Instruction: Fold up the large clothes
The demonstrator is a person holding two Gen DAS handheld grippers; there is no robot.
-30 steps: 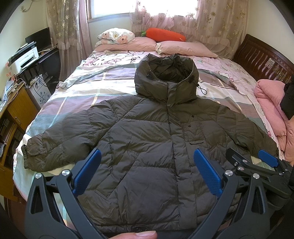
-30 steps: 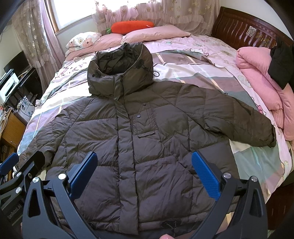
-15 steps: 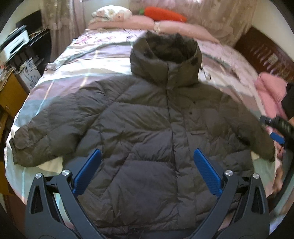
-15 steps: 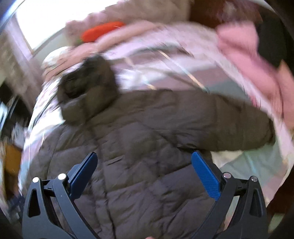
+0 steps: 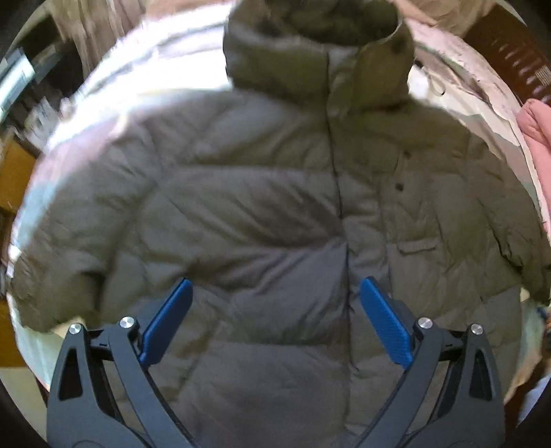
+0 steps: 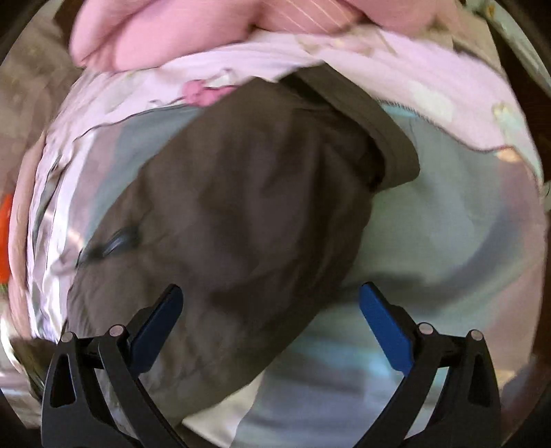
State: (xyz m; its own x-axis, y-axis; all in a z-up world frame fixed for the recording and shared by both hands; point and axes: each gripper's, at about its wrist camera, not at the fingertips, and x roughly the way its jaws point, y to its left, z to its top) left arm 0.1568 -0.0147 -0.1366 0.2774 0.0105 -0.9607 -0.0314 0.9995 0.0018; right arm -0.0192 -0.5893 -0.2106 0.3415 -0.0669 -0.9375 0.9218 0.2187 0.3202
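While the olive puffer jacket [image 5: 275, 213] lies spread front-up on the bed [image 6: 465, 220], hood toward the headboard, the left gripper [image 5: 275, 322] hangs over its lower front with both blue pads wide apart and empty. The right gripper [image 6: 272, 325], equally wide and holding nothing, hovers above the jacket's sleeve [image 6: 248, 213], whose cuff points toward a pink quilt [image 6: 179, 31].

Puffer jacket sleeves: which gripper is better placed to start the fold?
Right. The right gripper, jaws open, hovers at the sleeve near its cuff; the left gripper, open, faces the puffer jacket torso.
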